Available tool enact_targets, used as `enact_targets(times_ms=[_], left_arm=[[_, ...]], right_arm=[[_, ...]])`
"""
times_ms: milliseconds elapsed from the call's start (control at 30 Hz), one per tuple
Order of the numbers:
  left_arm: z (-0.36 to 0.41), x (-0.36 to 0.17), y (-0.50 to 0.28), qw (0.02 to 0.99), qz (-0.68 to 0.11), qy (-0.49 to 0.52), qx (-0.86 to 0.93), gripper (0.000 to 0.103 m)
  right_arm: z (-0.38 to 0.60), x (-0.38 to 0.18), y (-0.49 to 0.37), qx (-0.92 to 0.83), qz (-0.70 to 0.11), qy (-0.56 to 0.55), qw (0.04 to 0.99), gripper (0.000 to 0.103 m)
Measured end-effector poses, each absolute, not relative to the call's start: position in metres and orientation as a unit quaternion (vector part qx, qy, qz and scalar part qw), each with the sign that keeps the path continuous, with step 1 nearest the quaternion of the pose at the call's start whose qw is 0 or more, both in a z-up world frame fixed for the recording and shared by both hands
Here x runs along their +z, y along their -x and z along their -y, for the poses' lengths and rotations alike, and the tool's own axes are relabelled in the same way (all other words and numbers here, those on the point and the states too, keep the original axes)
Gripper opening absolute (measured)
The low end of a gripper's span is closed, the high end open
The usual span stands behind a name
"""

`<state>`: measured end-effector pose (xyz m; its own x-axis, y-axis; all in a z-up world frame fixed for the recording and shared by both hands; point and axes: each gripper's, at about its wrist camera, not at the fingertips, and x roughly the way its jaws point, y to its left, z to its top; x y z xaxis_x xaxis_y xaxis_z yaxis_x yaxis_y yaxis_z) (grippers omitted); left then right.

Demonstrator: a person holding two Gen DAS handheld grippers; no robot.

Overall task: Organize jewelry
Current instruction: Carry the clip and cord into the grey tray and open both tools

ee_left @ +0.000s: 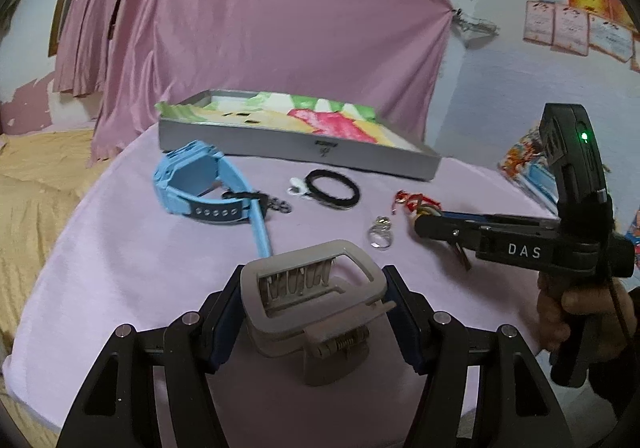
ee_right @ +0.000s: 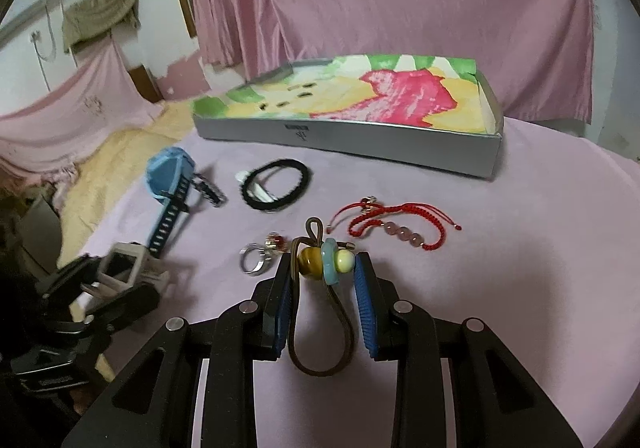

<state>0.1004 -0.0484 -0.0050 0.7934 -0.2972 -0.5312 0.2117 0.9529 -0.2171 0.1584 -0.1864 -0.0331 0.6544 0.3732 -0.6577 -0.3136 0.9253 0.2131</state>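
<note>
My left gripper [ee_left: 316,312] is shut on a grey hair claw clip [ee_left: 316,300], held just above the pink cloth; it also shows in the right wrist view [ee_right: 128,268]. My right gripper [ee_right: 324,268] is shut on a brown cord bracelet with yellow and blue beads [ee_right: 326,260]. A grey tray [ee_right: 360,144] with a colourful paper lining stands at the back, also in the left view [ee_left: 288,144]. On the cloth lie a blue watch [ee_left: 196,184], a black hair band [ee_right: 276,184], a silver ring [ee_right: 256,260] and a red string bracelet [ee_right: 400,228].
A round table with a pink cloth [ee_right: 520,268] holds everything. Pink curtains [ee_left: 260,28] hang behind. A yellow blanket [ee_left: 36,176] lies to the left. A small dark chain [ee_left: 276,204] lies beside the watch. Cards hang on the wall [ee_left: 576,16].
</note>
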Motion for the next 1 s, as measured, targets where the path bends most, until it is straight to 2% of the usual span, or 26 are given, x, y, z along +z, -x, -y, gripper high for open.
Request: enact_targets(times_ms=[33,400,600,767,1000], left_arm=[[0.049,-0.004,-0.100,0.945,-0.286,0.074,-0.139,0.059],[0.049,0.020,-0.113,0.949,-0.255,0.087,-0.166,0.059],[0.034,0.054,-0.154,0.947,-0.251,0.100,-0.172,0.059],[0.018,0.071,-0.201,0.950,-0.251,0.095,-0.159,0.059],[-0.016,0.062,-0.277,0.931,-0.319,0.117,-0.133,0.059]], right_arm=[[0.188,-0.032,-0.154,0.191,-0.363,-0.046,0.911,0.026],[0.192,-0.014,-0.151,0.205,-0.317,-0.060,0.924,0.026],[0.190,0.019,-0.190,0.215,-0.282,-0.063,0.933,0.026],[0.179,0.031,-0.238,0.221,-0.289,-0.073,0.929,0.026],[0.151,0.022,-0.297,0.219,-0.326,-0.070,0.917,0.026]])
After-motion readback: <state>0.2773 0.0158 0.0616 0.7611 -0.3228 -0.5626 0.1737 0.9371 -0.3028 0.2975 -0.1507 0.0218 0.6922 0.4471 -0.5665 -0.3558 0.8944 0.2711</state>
